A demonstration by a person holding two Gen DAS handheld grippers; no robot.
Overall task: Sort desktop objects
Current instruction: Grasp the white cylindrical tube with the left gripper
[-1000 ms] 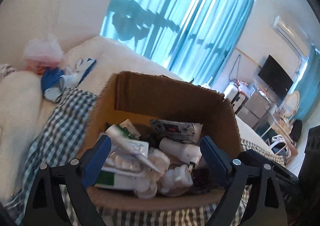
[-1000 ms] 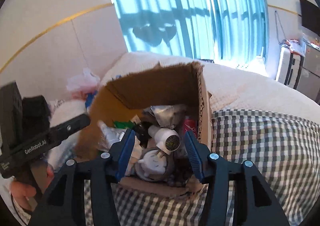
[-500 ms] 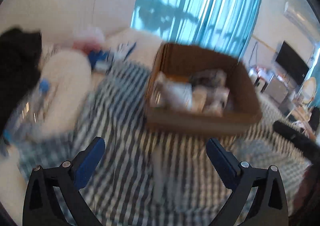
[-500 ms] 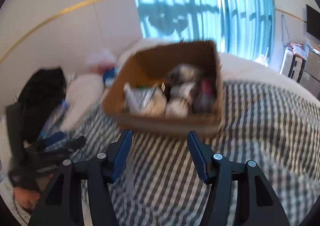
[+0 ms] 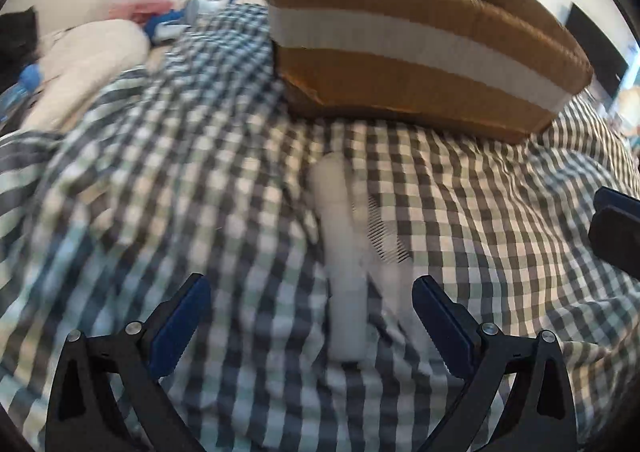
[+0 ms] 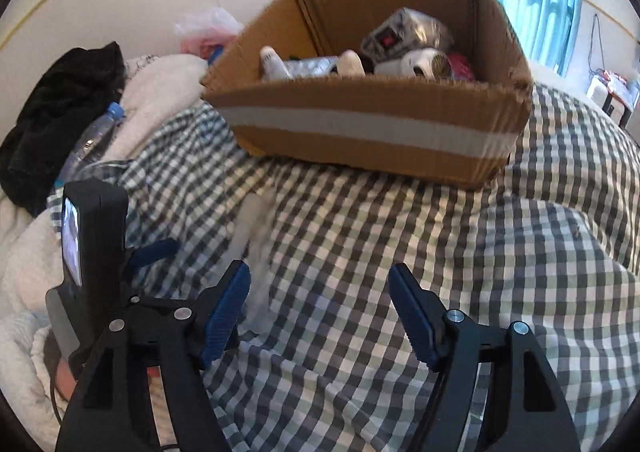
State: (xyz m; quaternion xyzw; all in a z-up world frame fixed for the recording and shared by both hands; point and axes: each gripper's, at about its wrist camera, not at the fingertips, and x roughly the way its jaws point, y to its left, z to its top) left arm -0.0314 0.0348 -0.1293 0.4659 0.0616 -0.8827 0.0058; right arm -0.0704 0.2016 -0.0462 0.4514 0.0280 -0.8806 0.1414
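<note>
Two grippers, neither holding anything. Left gripper gapes wide over a blurred white tube lying on the checked cloth, short of the cardboard box. Right gripper, jaws just opening, frames bare cloth. Pick-up step; next: lower left, close on tube.

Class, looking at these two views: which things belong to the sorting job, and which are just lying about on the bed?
Job:
cardboard box of items
white tube on the checked cloth
comb beside it
left gripper, open
right gripper, open, jaws just widened, nothing between

Lying about:
water bottle
black garment
pink bag
</note>
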